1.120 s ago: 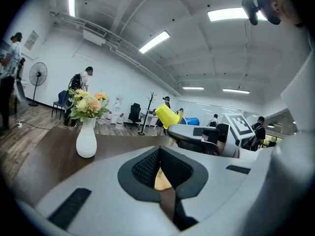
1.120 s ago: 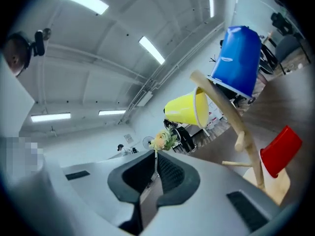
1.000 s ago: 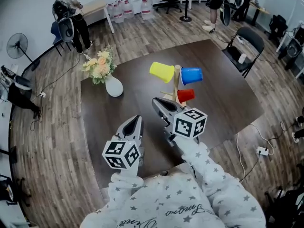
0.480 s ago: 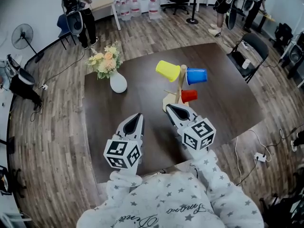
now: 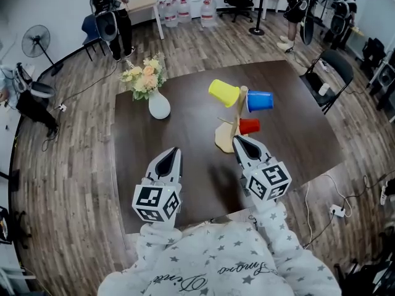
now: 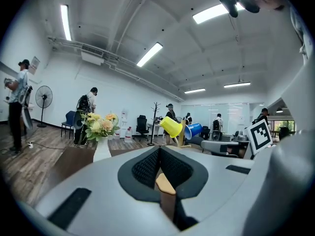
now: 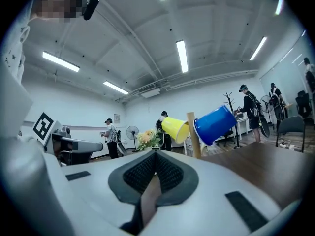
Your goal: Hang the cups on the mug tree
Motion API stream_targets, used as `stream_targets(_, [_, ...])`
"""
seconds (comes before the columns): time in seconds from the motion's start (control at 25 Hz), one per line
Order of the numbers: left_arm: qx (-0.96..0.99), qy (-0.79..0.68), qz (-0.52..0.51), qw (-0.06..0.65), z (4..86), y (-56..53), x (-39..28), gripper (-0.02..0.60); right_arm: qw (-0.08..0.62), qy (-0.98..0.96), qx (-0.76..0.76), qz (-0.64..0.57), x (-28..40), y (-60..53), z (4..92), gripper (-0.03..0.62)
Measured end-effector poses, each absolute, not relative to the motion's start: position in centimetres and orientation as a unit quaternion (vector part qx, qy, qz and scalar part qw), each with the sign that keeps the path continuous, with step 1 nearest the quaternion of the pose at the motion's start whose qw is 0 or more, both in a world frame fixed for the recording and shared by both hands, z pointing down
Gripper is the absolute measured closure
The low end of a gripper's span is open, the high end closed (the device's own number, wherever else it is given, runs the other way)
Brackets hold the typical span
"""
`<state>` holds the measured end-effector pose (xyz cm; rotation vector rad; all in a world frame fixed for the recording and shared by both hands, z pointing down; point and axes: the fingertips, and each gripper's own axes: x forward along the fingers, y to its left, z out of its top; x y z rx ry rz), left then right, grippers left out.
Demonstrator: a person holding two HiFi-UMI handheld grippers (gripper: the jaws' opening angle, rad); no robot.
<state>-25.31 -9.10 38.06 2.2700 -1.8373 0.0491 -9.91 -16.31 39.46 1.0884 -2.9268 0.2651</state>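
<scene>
Yellow cup [image 5: 223,92], blue cup [image 5: 260,100] and red cup [image 5: 249,126] are all hanging on the mug tree [image 5: 224,139], upper middle. Left gripper [image 5: 168,160] and right gripper [image 5: 242,144] are sitting closed, empty.

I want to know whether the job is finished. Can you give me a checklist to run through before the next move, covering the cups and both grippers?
1. Yellow cup hung on the mug tree: ok, on an upper peg.
2. Blue cup hung: ok, on an upper peg on the other side.
3. Red cup hung: ok, on a lower peg.
4. No cup left on the table: ok, only a vase of flowers stands there.
5. Left gripper free: ok, jaws together, nothing between them.
6. Right gripper free: ok, jaws together and empty, its tip near the tree's base.
</scene>
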Motion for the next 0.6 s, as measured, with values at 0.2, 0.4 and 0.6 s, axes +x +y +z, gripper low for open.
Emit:
stream_targets(0.2, [0.760,-0.641,0.014,0.106,38.0,-8.6,-26.1,0.557,0.000,-0.928,0.366,0.073,-9.1,-16.6,39.0,0.577])
stream_targets(0.4, [0.751,-0.652,0.014,0.102,37.9,-8.3,-26.7,0.557,-0.003,-0.923,0.379,0.072,-8.4,-16.8,39.0,0.577])
stream_targets(0.6, [0.747,-0.658,0.014,0.100,37.9,-8.3,-27.0,0.557,-0.001,-0.919,0.390,0.062,-7.8,-17.0,38.8,0.577])
